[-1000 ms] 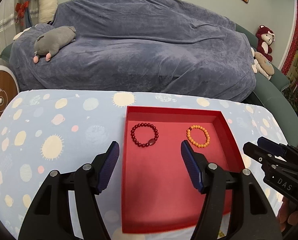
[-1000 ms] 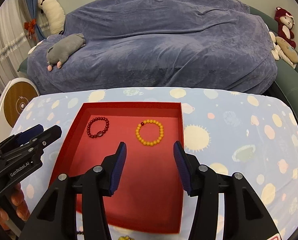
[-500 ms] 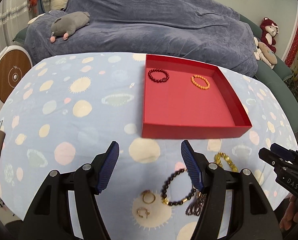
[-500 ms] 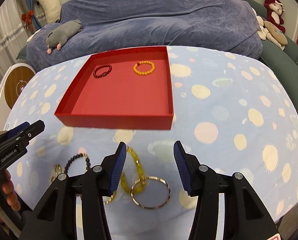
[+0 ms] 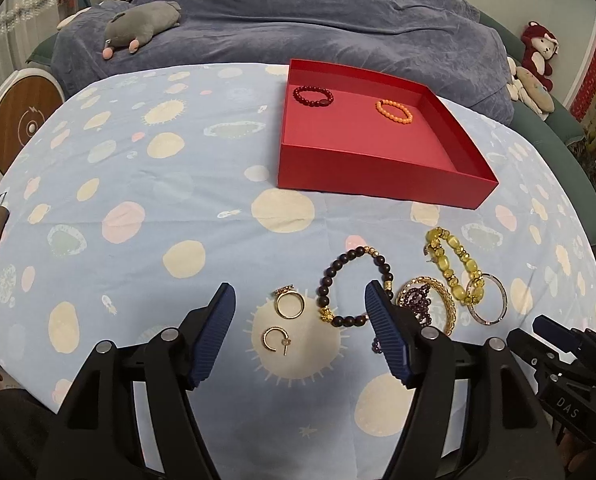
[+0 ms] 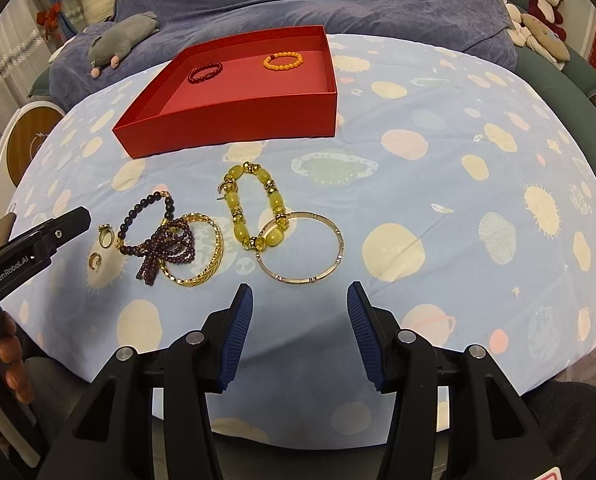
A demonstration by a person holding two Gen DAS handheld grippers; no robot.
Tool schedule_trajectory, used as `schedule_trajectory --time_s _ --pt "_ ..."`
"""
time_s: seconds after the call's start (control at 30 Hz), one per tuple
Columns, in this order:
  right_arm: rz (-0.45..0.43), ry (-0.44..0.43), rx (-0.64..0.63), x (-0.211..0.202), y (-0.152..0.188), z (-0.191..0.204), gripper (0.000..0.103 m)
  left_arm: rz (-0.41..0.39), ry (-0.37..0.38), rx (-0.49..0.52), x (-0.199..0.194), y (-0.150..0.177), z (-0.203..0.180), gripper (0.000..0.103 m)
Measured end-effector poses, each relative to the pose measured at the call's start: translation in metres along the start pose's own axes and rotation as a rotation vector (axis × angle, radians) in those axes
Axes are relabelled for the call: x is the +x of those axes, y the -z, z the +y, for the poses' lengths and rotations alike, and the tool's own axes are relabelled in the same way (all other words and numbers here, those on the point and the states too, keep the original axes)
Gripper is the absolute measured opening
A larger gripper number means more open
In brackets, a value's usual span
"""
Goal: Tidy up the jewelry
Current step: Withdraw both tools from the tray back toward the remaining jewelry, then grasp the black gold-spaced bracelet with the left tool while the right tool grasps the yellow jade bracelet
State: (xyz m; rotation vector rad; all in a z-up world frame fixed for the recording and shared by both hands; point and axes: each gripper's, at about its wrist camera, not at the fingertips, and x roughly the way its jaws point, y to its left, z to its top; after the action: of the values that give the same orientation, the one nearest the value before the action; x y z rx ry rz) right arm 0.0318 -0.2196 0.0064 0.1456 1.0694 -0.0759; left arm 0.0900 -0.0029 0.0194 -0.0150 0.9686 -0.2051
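Behind the spotted tabletop (image 6: 438, 128) sits a covered sofa. Both grippers have pulled back from over the red tray (image 5: 378, 184) to the loose pile — next pickup, likely. Left gripper (image 5: 298, 312): jaws wide, just widened, empty; right gripper (image 6: 300, 312): jaws parted, empty. Two bracelets in the tray; five bracelets and two small rings outside.

Red tray (image 6: 234, 120), loose bracelets, open right claw (image 6: 300, 304)
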Motion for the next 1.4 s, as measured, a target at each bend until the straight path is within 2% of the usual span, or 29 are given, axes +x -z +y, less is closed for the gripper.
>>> schedule_trajectory --time_s 0.3,0.4,0.6,0.67,0.73,0.83,1.03,1.1,1.13,1.4 --pt "0.004 -0.005 -0.01 0.013 -0.015 0.002 0.048 0.044 -0.018 0.054 0.038 -0.007 -0.012 0.063" --pt "-0.001 -0.004 -0.008 0.018 -0.025 0.002 0.048 0.068 -0.008 0.063 0.05 -0.008 -0.014 0.057" --pt "-0.012 -0.001 -0.011 0.033 -0.049 0.005 0.048 0.072 0.008 0.086 0.055 -0.009 -0.018 0.037" --pt "-0.007 -0.003 -0.02 0.039 -0.057 0.008 0.048 0.076 0.031 0.079 0.056 -0.01 -0.017 0.019" --pt "-0.006 -0.005 -0.029 0.044 -0.062 0.01 0.046 0.088 0.066 0.067 0.057 -0.011 -0.017 0.01" --pt "0.006 -0.01 -0.04 0.052 -0.067 0.013 0.04 0.088 0.074 0.081 0.056 -0.011 -0.02 0.01" --pt "0.052 -0.024 -0.069 0.067 -0.066 0.019 0.017 0.097 0.1 0.061 0.054 -0.011 -0.019 0.008" --pt "0.046 -0.027 -0.077 0.068 -0.065 0.02 0.014 0.095 0.101 0.059 0.053 -0.012 -0.019 0.008" --pt "0.047 -0.034 -0.078 0.068 -0.064 0.02 0.009 0.094 0.103 0.059 0.053 -0.012 -0.019 0.008" --pt "0.049 -0.052 -0.051 0.065 -0.059 0.016 0.009 0.105 0.116 0.042 0.053 -0.014 -0.016 0.009"
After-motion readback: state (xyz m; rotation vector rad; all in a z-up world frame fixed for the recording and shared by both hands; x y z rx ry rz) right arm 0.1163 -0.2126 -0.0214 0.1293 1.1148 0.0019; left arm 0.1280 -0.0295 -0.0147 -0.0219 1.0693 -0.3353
